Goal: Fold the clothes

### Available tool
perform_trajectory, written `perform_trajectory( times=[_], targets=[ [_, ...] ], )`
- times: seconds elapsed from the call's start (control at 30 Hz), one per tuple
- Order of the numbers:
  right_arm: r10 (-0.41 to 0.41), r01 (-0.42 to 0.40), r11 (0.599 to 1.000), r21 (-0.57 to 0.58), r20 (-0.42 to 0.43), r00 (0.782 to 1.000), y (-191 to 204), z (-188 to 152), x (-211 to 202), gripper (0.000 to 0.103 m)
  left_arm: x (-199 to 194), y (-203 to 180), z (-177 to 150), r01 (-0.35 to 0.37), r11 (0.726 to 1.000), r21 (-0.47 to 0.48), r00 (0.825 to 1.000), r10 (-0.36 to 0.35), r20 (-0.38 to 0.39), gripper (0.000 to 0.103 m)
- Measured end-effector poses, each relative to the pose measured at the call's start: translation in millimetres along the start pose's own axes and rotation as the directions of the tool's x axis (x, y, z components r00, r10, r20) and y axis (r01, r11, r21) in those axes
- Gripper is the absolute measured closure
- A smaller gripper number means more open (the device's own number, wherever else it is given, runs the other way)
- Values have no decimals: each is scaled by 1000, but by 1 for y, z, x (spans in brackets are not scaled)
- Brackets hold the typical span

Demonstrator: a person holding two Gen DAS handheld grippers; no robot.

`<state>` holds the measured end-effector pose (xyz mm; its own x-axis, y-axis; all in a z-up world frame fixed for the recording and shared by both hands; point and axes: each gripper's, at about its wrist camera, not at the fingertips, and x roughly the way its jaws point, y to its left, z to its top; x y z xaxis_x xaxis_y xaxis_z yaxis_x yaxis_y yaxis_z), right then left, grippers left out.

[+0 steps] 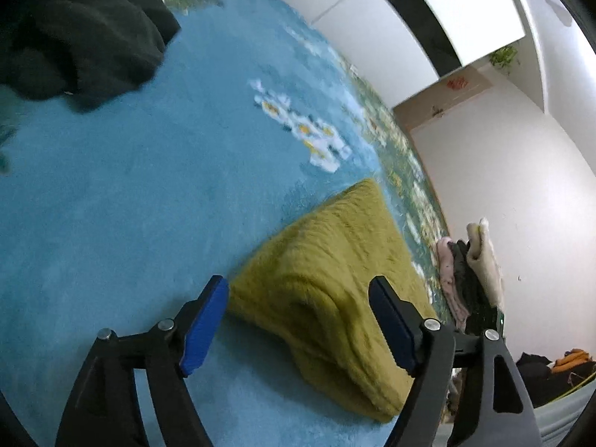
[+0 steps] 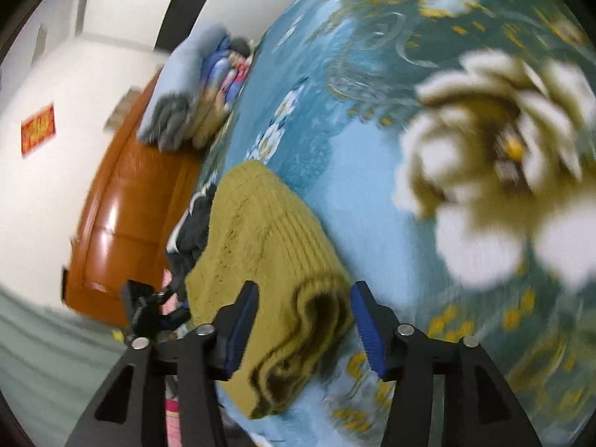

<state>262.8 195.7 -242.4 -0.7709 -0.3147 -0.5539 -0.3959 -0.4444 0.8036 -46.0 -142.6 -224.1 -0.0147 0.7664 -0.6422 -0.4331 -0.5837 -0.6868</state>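
Left wrist view gives me the yellow-green sweater (image 1: pixel 335 272) lying folded on the blue blanket (image 1: pixel 130 205) that covers the bed, and my left gripper (image 1: pixel 298 324) hangs over its near corner with the jaws spread wide, gripping nothing. One blue pad sits just beside the sweater's edge, the other above the knit.

Over on the right wrist view, my right gripper (image 2: pixel 303 324) is also released, jaws apart on either side of the sweater's (image 2: pixel 260 246) rolled end, where I can see several layers curling.

My worry is those layers: if I close here I may catch only the top ply, and the fold slides apart as I lift. I could also pinch the blanket along with the knit on the left side, since the pad is so near the edge, and drag the bedding.

That sweater looks close to the bed's edge (image 2: pixel 208 186), beside the wooden board (image 2: pixel 123 223). A careless pull toward that side could tip it off. Both views are blurred, so I can't judge height above the fabric well.

A dark garment (image 1: pixel 82 41) lies well apart.
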Motion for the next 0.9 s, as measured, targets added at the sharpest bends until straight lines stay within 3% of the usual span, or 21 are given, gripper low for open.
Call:
perform_trajectory(
  times=[0.13, 0.2, 0.3, 0.43, 0.63, 0.7, 0.9],
  targets=[
    [31, -32, 995, 91, 8, 999, -2, -25, 6, 40, 27, 10, 13, -3, 999, -35, 993, -1, -114, 24],
    [49, -49, 993, 110, -3, 999, -1, -31, 15, 40, 33, 9, 18, 40, 999, -23, 990, -42, -131, 24],
    [5, -5, 991, 137, 2, 1000, 2, -38, 34, 38, 41, 8, 23, 58, 998, -15, 985, -60, -163, 23],
    [-24, 10, 985, 173, 80, 997, 8, -46, 34, 39, 51, 3, 27, 73, 997, 10, 979, -70, -191, 22],
    [-22, 4, 982, 189, 93, 995, 15, -67, 38, 38, 50, -4, 25, 56, 998, 25, 982, -51, -181, 23],
    [-30, 12, 982, 188, 93, 995, 17, -70, 38, 38, 49, -3, 25, 43, 999, 15, 985, -40, -169, 28],
    [28, -57, 973, 223, 131, 991, 5, -63, 39, 40, 38, -6, 18, 8, 1000, 17, 993, -6, -114, 58]
  ],
)
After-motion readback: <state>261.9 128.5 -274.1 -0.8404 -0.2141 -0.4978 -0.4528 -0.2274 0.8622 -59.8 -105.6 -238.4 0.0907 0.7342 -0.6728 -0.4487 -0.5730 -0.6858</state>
